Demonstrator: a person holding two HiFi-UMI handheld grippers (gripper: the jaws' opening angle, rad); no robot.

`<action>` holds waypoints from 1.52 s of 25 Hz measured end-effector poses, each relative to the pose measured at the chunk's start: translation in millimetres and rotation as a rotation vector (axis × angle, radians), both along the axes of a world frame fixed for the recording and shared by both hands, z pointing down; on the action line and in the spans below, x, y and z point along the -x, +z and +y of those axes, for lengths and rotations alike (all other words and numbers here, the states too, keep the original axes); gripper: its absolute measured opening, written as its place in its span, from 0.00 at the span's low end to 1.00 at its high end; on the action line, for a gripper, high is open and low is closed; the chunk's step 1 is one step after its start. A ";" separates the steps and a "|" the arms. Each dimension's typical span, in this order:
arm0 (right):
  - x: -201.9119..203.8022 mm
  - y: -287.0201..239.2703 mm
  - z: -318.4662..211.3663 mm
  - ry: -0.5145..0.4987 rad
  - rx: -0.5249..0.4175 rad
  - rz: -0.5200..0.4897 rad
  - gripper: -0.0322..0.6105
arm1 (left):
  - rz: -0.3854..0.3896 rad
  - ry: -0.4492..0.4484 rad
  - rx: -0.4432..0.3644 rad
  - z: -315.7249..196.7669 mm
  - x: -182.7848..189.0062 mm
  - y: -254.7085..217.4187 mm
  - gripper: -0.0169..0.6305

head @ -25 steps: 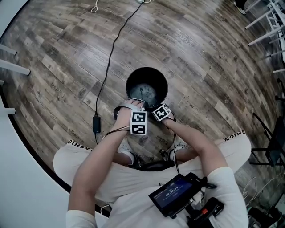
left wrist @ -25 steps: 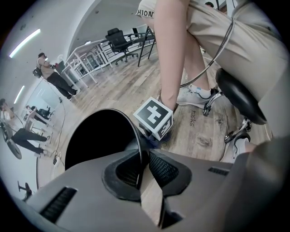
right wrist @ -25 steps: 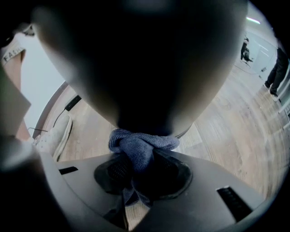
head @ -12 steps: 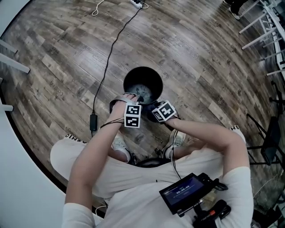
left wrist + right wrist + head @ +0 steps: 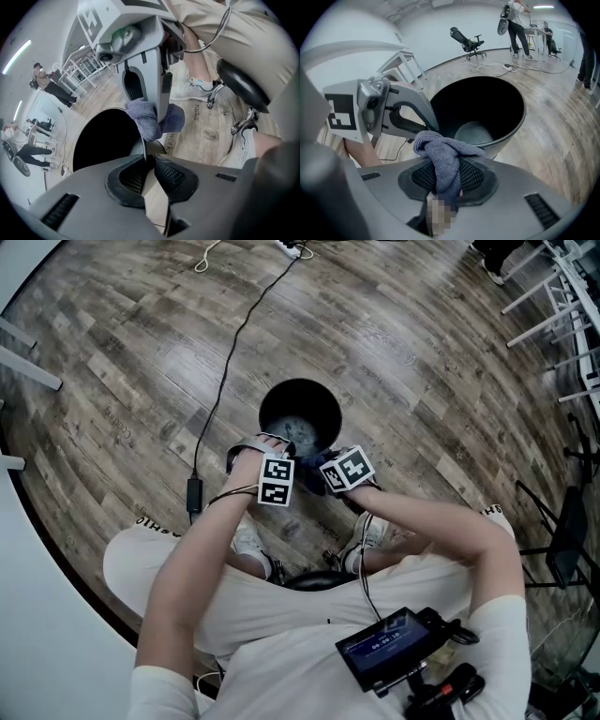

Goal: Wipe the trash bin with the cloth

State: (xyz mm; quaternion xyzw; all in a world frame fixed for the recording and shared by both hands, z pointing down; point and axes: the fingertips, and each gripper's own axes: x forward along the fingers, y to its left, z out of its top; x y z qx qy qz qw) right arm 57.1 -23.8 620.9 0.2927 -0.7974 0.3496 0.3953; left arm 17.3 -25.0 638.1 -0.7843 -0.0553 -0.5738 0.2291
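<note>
Wood floor (image 5: 422, 352): black trash bin (image 5: 323, 395) mid-floor, right by seated person's feet. Left gripper (image 5: 147, 166) jaws just closed, pinching bin's near rim. Solid anchor imo, hold firm so bin doesn't skate. Right gripper (image 5: 443, 176) clamped on grey-blue cloth (image 5: 440, 150), just above near rim. Tip: press loose wad onto rim, drag round, steer clear of left jaws.

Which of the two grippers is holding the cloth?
The right gripper: the blue-grey cloth is pinched between its jaws. The left gripper is shut on the black trash bin's rim instead, with no cloth.
</note>
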 end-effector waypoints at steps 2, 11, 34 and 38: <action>0.2 9.0 0.4 -0.029 -0.014 0.025 0.21 | 0.004 0.002 0.001 0.1 0.0 -1.0 0.11; -3.3 94.6 -1.9 -0.063 -0.028 0.130 0.21 | 0.024 -0.003 0.017 0.3 -3.3 -1.5 0.11; -14.5 204.1 -8.8 -0.053 -0.018 0.188 0.21 | 0.057 -0.024 0.040 -0.6 -17.6 -1.5 0.11; -12.4 155.9 -0.8 -0.066 -0.004 0.156 0.21 | 0.077 -0.029 0.056 0.0 -19.0 -10.7 0.19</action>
